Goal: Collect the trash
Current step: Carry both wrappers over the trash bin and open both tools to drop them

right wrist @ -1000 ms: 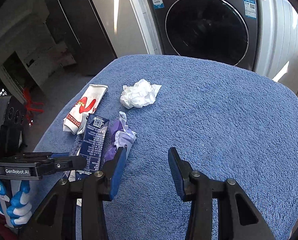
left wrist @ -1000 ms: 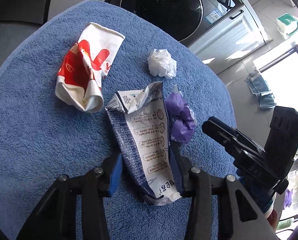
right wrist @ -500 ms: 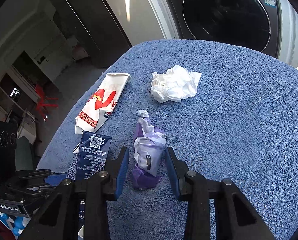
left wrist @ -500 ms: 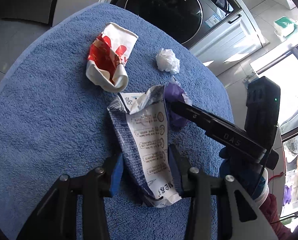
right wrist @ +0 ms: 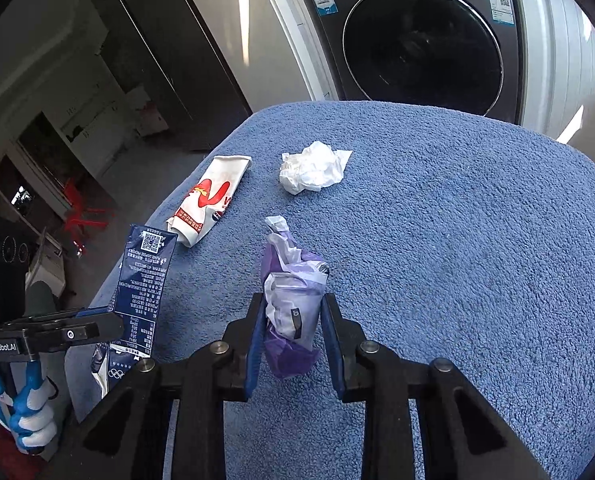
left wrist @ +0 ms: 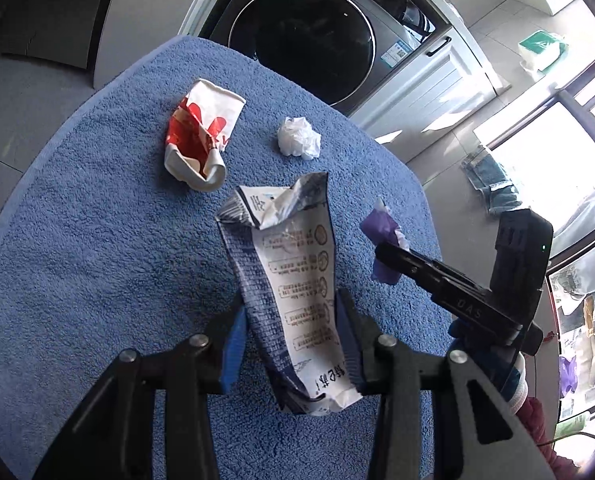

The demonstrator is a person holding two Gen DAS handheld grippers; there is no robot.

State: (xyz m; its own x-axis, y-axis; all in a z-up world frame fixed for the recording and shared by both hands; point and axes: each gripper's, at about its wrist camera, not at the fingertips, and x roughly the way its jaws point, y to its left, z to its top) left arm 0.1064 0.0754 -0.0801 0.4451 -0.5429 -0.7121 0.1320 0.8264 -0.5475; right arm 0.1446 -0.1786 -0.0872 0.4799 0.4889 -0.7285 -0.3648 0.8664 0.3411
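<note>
left gripper (left wrist: 289, 332): jaws clamp the carton (left wrist: 293, 292); keep it level.
right gripper (right wrist: 293, 336): jaws closing around the wrapper (right wrist: 293, 308); grip firm before lifting off the desk (right wrist: 457, 240).

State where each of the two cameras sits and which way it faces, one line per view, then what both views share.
Left wrist: sits on the left gripper, looks down along its fingers over the blue carton; the right gripper enters from the right.
Right wrist: sits on the right gripper, jaws closing on the purple wrapper; a gloved hand shows at lower left.
Shared: blue towel, crumpled tissue, red-and-white cup, washing machine.
</note>
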